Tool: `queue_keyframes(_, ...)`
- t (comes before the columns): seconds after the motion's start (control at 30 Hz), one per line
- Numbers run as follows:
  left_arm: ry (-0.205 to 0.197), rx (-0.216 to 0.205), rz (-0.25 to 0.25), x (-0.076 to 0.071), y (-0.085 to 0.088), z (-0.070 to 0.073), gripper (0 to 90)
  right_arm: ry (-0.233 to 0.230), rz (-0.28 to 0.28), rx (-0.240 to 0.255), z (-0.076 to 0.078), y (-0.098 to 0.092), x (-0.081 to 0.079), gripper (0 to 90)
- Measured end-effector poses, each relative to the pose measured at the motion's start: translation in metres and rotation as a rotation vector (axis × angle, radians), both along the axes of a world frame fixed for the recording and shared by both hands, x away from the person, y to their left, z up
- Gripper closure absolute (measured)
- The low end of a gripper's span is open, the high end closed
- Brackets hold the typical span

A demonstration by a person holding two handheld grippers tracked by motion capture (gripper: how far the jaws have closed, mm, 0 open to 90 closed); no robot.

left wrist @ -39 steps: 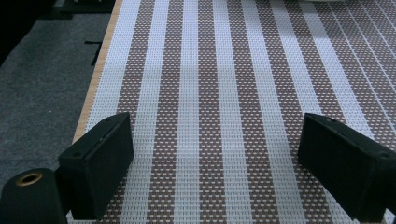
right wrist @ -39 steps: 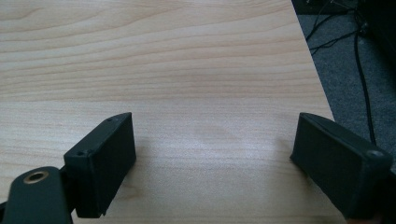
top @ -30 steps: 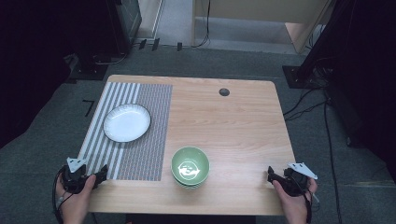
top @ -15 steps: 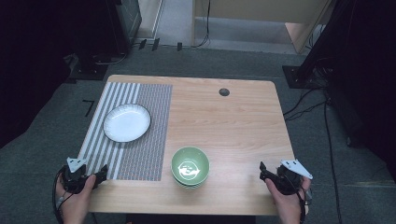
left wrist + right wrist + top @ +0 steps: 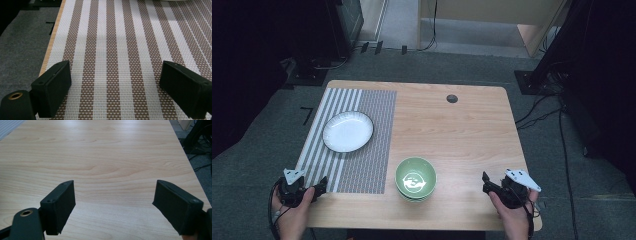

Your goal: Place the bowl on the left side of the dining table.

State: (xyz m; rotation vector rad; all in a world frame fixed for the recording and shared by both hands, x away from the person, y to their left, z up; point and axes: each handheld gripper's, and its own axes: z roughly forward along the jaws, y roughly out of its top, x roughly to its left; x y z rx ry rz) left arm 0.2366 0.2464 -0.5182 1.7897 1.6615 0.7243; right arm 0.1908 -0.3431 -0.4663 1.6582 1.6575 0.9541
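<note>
The green bowl (image 5: 415,178) sits near the table's (image 5: 462,130) front edge, between both wide-open, empty tools, nearer the right tool (image 5: 486,181); the left tool (image 5: 322,184) hovers over the striped mat (image 5: 372,150), white plate (image 5: 348,131) beyond

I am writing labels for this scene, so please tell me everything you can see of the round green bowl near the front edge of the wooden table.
The round green bowl looks glazed, like ceramic, with a pale pattern inside its bottom. It stands upright and appears empty. A second rim below hints at stacked bowls, though this is unclear. It rests on the bare light wooden table, just right of the striped woven placemat; nothing else touches it.
</note>
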Motion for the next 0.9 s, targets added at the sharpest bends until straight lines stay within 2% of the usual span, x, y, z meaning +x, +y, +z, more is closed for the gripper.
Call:
queue_keyframes(0.5, 0.000, 0.000, 0.000, 0.000, 0.000, 0.000, 9.5, -0.026, 0.055, 0.028, 0.012, 0.018, 0.000, 18.8)
queue_keyframes(0.9, 0.000, 0.000, 0.001, 0.000, 0.000, 0.000, 9.4, -0.041, 0.091, 0.020, 0.017, 0.034, 0.000, 18.9)
